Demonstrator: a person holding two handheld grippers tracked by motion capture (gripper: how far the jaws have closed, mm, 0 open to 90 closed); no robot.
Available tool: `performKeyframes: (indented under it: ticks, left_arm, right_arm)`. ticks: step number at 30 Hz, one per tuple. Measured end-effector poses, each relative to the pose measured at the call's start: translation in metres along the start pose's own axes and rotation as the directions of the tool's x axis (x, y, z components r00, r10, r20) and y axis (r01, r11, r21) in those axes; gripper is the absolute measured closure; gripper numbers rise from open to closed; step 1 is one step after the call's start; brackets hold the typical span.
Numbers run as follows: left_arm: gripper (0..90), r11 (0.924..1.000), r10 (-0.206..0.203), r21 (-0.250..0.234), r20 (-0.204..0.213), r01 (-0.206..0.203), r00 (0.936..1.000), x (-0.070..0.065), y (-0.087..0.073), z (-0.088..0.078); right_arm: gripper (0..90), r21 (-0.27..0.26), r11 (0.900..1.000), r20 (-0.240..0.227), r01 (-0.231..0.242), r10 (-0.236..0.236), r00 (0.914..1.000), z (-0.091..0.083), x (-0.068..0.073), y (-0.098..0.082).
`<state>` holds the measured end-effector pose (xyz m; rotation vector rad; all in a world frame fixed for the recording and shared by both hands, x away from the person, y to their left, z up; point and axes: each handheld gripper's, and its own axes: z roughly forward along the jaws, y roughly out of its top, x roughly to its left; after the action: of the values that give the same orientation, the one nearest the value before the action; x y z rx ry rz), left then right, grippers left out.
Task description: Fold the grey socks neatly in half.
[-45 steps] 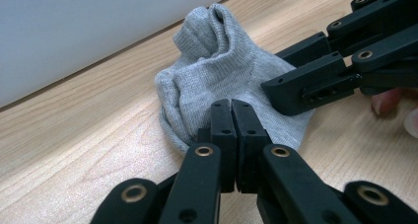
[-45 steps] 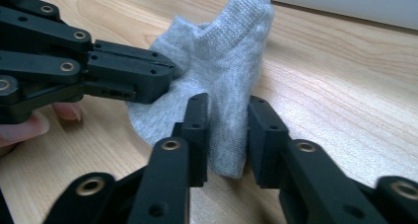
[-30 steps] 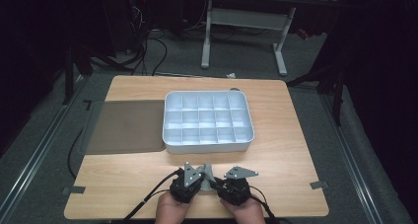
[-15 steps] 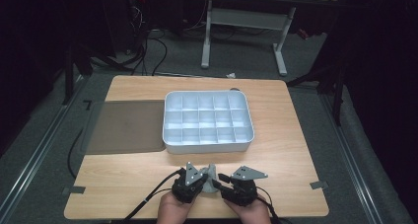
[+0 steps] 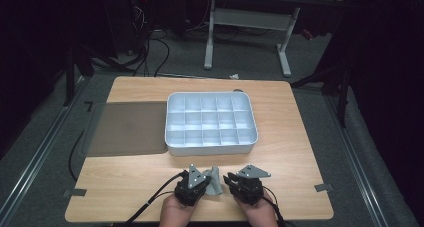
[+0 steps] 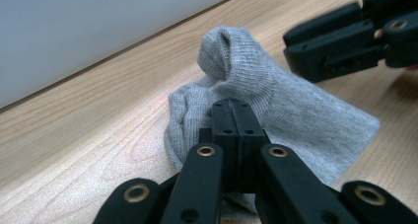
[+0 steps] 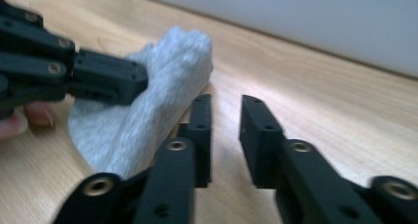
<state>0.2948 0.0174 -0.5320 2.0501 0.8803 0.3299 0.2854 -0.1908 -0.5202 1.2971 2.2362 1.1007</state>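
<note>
A grey sock [image 5: 216, 181] lies bunched on the wooden table [image 5: 300, 152] near its front edge, between my two grippers. My left gripper [image 5: 210, 182] is shut on it, and the fabric [image 6: 276, 86] rises in a fold just past the closed tips [image 6: 231, 108]. My right gripper [image 5: 229, 179] points at the sock from the right. Its jaws have just been closing and stand a small gap apart [image 7: 224, 103], with only bare wood between them. The sock [image 7: 148, 115] lies beside its left jaw. The left gripper [image 7: 140, 83] shows there, pressed into the fabric.
A white tray [image 5: 210, 149] with several empty compartments stands in the middle of the table, just beyond the grippers. A dark mat [image 5: 127, 127] lies to its left. Floor, cables and a desk frame [image 5: 250, 32] lie beyond the far edge.
The right gripper has shifted slightly to the right, away from the left one. The left gripper and the sock have stayed put.
</note>
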Motion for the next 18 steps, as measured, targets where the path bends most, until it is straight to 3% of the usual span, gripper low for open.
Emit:
performKeyframes:
  ticks: [5,10,14,18]
  left_arm:
    - [89.9,1.0000,0.004,0.001,-0.003,-0.004,1.0000,0.000,0.000,0.000]
    - [89.9,1.0000,0.008,0.002,-0.004,-0.008,1.0000,-0.001,0.000,0.000]
    - [89.9,0.9999,0.014,0.004,-0.007,-0.014,0.9999,-0.001,0.000,0.000]
    - [90.0,0.9999,0.016,0.005,-0.012,-0.015,0.9998,-0.001,0.000,0.000]
  right_arm:
    - [88.8,0.042,0.998,-0.026,0.041,-0.040,0.9989,0.005,0.007,-0.002]
    - [89.7,0.065,0.996,-0.053,0.054,-0.050,0.9973,0.012,0.014,-0.002]
    - [90.0,0.052,0.998,-0.077,0.045,-0.041,0.9962,0.014,0.019,0.002]
    - [90.0,0.029,0.997,-0.086,0.072,-0.070,0.9939,0.013,0.027,0.006]
